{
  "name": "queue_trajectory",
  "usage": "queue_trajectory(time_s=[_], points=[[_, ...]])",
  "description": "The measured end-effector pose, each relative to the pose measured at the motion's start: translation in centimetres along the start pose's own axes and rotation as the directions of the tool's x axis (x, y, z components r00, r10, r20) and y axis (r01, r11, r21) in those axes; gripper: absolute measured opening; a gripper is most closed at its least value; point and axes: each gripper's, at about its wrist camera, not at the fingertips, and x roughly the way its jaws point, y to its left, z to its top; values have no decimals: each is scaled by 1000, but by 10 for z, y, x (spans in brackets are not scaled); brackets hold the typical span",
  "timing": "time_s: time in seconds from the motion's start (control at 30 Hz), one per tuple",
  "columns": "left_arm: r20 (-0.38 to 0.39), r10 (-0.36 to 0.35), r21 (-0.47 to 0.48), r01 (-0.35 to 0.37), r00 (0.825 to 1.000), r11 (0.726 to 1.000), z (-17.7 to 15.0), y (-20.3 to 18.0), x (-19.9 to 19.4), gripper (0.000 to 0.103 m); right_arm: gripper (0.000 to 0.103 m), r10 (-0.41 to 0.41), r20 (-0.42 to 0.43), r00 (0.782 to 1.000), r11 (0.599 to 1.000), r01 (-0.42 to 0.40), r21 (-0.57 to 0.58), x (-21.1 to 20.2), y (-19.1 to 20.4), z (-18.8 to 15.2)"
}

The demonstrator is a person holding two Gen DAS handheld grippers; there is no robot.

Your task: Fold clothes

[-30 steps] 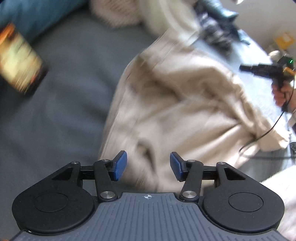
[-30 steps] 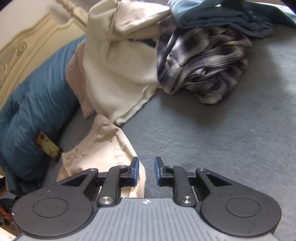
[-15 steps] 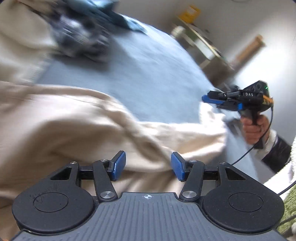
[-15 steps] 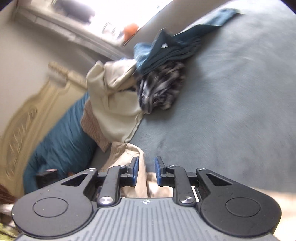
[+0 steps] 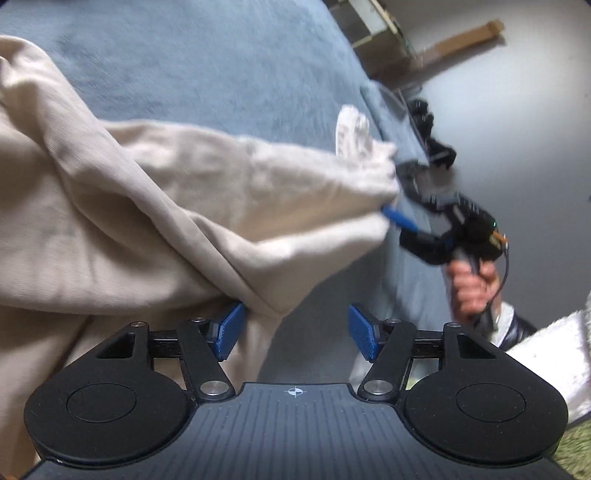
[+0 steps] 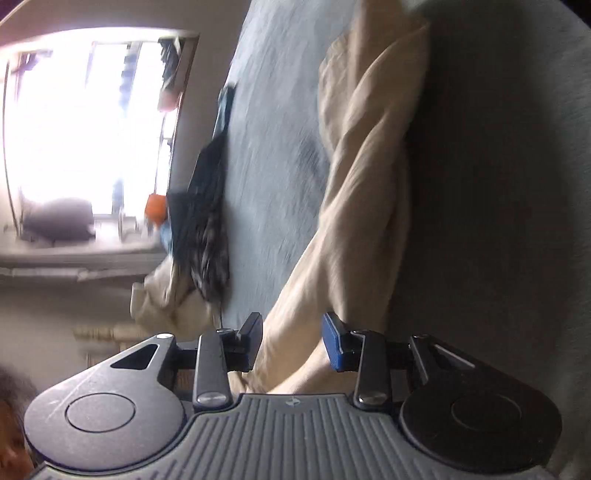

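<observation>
Beige trousers (image 5: 155, 206) lie stretched over the grey-blue bed (image 5: 221, 55). My left gripper (image 5: 297, 332) is at their near edge. A fold of the cloth touches its left pad and the rest of the gap is free; its jaws are opening. The right gripper (image 5: 402, 225), held by a hand (image 5: 472, 284), is at the far corner of the cloth. In the rolled right wrist view the trousers (image 6: 362, 166) run up from between my right gripper's (image 6: 291, 343) fingers. Those jaws are opening, with bunched cloth still in the gap.
A pile of other clothes sits far down the bed: a dark patterned one (image 6: 207, 236) on a cream one (image 6: 166, 302). Behind it is a bright window (image 6: 85, 122). The bed's edge, a shelf (image 5: 376, 26), a fluffy white sleeve (image 5: 554, 350) and green rug (image 5: 576, 450) lie right.
Both views swung fast. The left gripper travelled along the trousers to their edge by the bed's side. The right gripper rolled about a quarter turn and its jaws widened; the left jaws widened slightly.
</observation>
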Motion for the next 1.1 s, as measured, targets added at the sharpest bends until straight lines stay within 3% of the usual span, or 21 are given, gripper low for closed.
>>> queue_trajectory(time_s=[0.07, 0.17, 0.27, 0.37, 0.47, 0.57, 0.73, 0.8, 0.93, 1.03, 1.1], points=[[-17, 7, 17, -7, 1000, 1000, -4, -5, 6, 62, 39, -3, 109, 994, 997, -6, 81, -17, -15, 9], [6, 22, 20, -22, 1000, 1000, -3, -9, 7, 62, 41, -97, 201, 975, 986, 67, 153, -26, -29, 17], [50, 21, 12, -21, 999, 1000, 3, -13, 6, 62, 41, -132, 238, 962, 974, 81, 212, -24, -40, 20], [101, -4, 16, 2, 995, 1000, 10, -17, -1, 62, 41, -88, 227, 970, 983, 48, 176, -5, -32, 30], [177, -48, 27, 44, 983, 999, 20, -20, -12, 62, 42, 29, 199, 980, 998, -41, 54, 25, 7, 56], [270, -49, 29, 43, 962, 999, 31, -20, -23, 62, 42, 63, 118, 991, 994, -52, -97, 69, 61, 82], [308, -18, -37, 31, 951, 999, 38, -4, -19, 62, 42, 131, 68, 989, 971, -115, -210, 113, 106, 94], [323, -4, -45, 19, 946, 999, 39, -1, -16, 62, 42, 108, 47, 993, 968, -94, -232, 123, 111, 95], [343, 0, -69, 25, 939, 997, 43, 6, -13, 62, 42, 145, -15, 989, 959, -144, -243, 116, 105, 86], [356, -1, -90, 35, 934, 995, 49, 11, -11, 62, 43, 165, -127, 978, 950, -192, -245, 94, 88, 62], [364, -5, -102, 46, 931, 994, 51, 14, -10, 62, 46, 131, -188, 973, 962, -170, -213, 82, 67, 44]])
